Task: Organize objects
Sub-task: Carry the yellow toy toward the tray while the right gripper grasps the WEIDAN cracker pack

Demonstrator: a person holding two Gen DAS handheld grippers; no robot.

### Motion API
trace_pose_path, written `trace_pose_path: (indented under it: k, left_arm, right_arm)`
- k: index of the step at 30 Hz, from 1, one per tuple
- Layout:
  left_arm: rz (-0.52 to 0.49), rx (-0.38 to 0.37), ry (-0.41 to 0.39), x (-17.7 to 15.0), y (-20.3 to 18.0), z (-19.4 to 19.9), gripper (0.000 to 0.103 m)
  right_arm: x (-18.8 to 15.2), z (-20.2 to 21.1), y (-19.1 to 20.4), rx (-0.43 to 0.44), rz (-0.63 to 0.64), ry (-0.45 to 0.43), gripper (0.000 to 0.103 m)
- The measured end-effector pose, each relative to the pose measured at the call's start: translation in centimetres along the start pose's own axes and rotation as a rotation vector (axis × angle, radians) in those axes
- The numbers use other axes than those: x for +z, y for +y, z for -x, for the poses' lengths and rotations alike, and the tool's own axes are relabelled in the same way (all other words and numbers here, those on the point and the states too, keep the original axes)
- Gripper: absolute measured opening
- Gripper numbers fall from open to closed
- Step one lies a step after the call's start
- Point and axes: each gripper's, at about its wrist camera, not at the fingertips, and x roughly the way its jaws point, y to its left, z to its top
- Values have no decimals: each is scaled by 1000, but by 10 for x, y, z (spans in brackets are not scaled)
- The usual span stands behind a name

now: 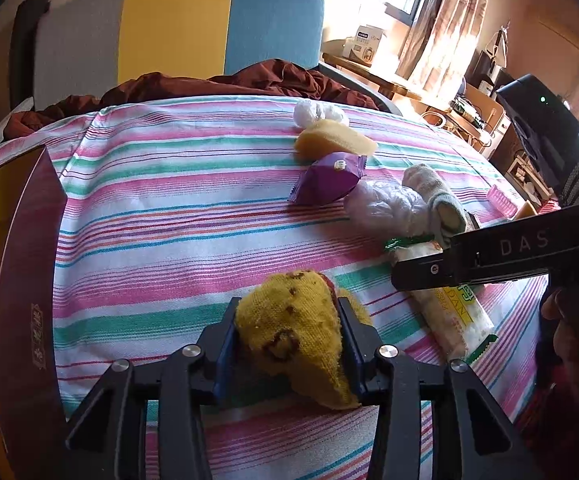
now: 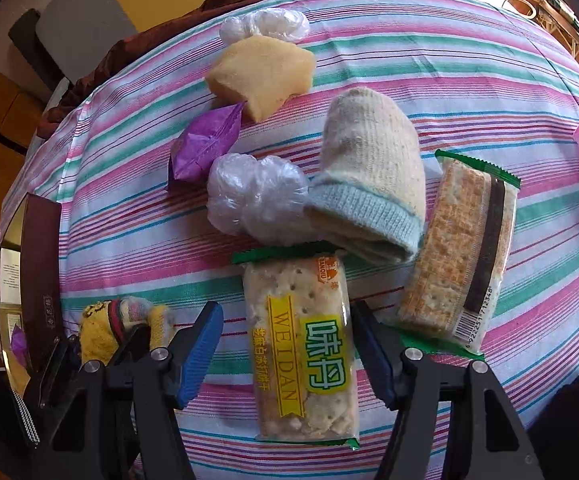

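Firstly, left wrist view: left gripper (image 1: 289,340), lower centre, jaws clenched on a yellow knitted sock (image 1: 289,320) above the striped pink-and-green tablecloth (image 1: 169,220); maroon cardboard box (image 1: 29,260) at left edge.

Right wrist view: right gripper (image 2: 287,356), jaws released, straddling without touching a clear cracker packet with yellow-green label (image 2: 305,348), bottom centre; cream knitted sock (image 2: 369,176) above it.

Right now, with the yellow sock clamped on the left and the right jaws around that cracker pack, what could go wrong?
1. The right gripper straddles the WEIDAN cracker pack with gaps on both sides; a hard close could crush the crackers.
2. The pack's far end lies under the cream sock and touches the crumpled plastic bag, so lifting may drag them.
3. The left gripper pinches only part of the yellow sock; it might slip free.
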Motion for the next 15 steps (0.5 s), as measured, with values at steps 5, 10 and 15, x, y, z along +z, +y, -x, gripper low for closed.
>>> trace_pose_path:
  k: [5,10,15]
  left_arm:
    - [17,9,13,-2,3,7,41]
    - [-13,39,10,-8,2,15,41]
    - [-42,59,17,-17,1,26,41]
  right_arm:
    - [0,-2,1,1,-1,0,68]
    - [4,-4,7,1,12,4,73]
    - [5,-10,16,-36,50,12,76]
